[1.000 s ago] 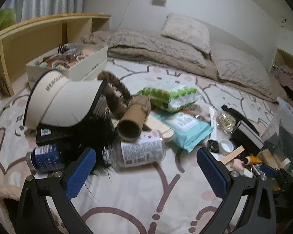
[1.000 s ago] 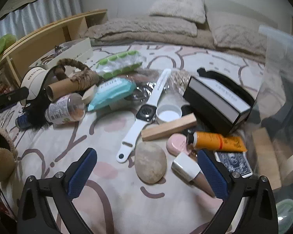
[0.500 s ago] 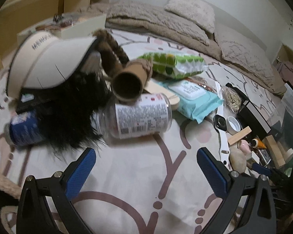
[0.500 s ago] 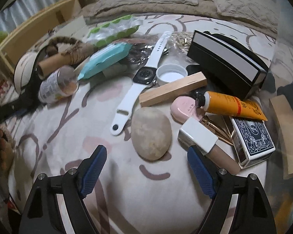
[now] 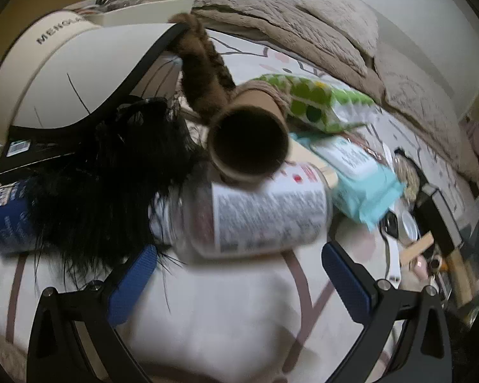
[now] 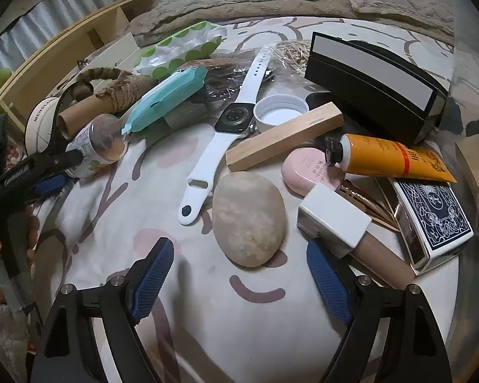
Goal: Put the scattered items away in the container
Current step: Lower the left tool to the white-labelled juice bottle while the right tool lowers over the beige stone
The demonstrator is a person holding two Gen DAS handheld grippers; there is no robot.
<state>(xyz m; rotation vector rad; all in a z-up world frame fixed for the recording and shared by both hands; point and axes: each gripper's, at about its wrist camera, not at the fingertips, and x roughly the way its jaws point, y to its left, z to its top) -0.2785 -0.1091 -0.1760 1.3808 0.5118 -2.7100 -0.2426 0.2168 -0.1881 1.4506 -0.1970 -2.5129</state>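
My left gripper [image 5: 236, 274] is open, its blue pads just short of a clear labelled jar [image 5: 255, 214] lying on its side on the bed. A cardboard tube [image 5: 249, 140] rests on the jar, with black feathers [image 5: 108, 185] and a blue bottle [image 5: 3, 214] to the left. My right gripper [image 6: 239, 274] is open, right in front of a smooth beige stone [image 6: 249, 217]. Around the stone lie a white smartwatch [image 6: 230, 118], a wooden block [image 6: 284, 140], a pink case [image 6: 309, 166] and a white-capped tube [image 6: 335, 220]. The left gripper also shows in the right wrist view [image 6: 48, 166] beside the jar [image 6: 95, 143].
A white visor [image 5: 64, 73] lies over a black box. Green-dotted pack [image 5: 319, 102], teal wipes [image 5: 357, 172], orange tube [image 6: 389, 156], card deck [image 6: 431, 220] and black case [image 6: 376, 83] crowd the bed. A clear container wall [image 6: 472, 73] stands at the right. Wooden shelf [image 6: 64, 51] at the left.
My left gripper has moved forward and down, close to the jar. My right gripper has moved in and down toward the stone and its jaws have narrowed somewhat.
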